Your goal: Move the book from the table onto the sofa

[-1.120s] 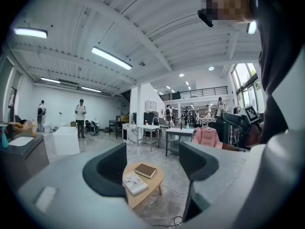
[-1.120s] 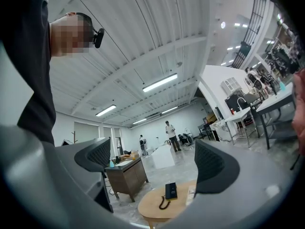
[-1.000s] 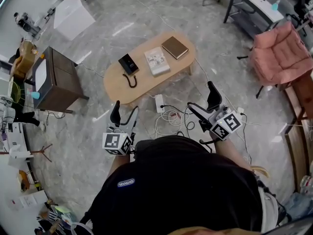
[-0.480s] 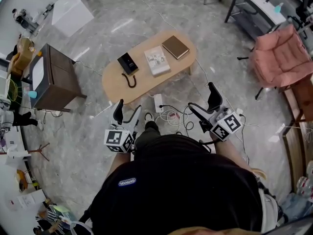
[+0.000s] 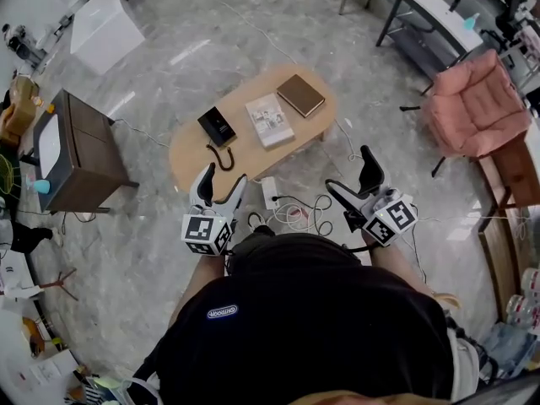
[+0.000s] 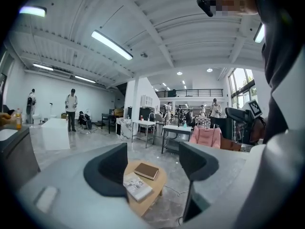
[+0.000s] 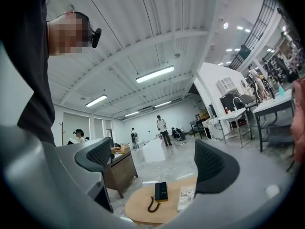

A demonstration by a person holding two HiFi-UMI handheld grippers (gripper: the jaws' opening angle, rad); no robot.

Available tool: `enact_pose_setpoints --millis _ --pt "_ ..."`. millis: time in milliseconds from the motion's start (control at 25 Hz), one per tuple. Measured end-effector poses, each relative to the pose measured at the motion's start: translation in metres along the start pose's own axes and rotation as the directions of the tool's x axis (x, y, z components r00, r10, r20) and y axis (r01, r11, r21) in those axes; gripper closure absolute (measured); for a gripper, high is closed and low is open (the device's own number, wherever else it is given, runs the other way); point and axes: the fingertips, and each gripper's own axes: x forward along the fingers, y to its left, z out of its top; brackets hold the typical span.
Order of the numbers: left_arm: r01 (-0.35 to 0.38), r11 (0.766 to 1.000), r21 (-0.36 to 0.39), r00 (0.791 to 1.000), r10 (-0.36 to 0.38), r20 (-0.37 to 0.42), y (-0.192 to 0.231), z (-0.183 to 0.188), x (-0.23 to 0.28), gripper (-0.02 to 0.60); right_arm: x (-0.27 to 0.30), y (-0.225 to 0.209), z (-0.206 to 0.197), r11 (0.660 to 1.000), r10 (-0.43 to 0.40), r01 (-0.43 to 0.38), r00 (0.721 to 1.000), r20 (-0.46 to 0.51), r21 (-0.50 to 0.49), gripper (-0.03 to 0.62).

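A brown closed book lies at the far right end of the oval wooden table; the left gripper view shows the brown book too. Beside it lies a pale magazine, also visible as the magazine. A pink sofa chair stands to the right, seen as the pink chair. My left gripper hangs open near the table's front edge. My right gripper is open too, over the floor. Both hold nothing.
A black phone with a coiled cord lies on the table's left part. Cables and a power strip lie on the floor in front. A dark cabinet stands left, a white block far left, a desk behind.
The view has drawn closer to the table; both grippers sit slightly higher in the picture, the left one now at the table's front edge. Both stay open and empty.
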Motion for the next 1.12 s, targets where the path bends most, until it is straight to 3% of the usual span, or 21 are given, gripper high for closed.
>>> enact_pose_setpoints --millis 320,600,880,1120 --pt "-0.042 0.996 -0.083 0.999 0.044 0.018 0.116 -0.008 0.012 0.247 0.098 0.011 -0.004 0.997 -0.039 0.038 0.999 -0.014 -0.060 0.034" --pt "-0.023 0.995 -0.095 0.997 0.030 0.064 0.192 0.014 0.018 0.247 0.156 0.028 0.012 0.988 -0.096 0.094 0.995 -0.007 -0.121 0.034" --pt "-0.031 0.993 -0.117 0.992 0.044 0.117 0.243 0.021 0.017 0.247 0.186 0.051 0.013 0.979 -0.113 0.102 0.992 -0.053 -0.176 0.034" --pt "-0.023 0.990 -0.141 0.991 0.042 0.128 0.248 0.015 0.014 0.247 0.193 0.060 0.024 0.972 -0.115 0.102 0.992 -0.047 -0.213 0.036"
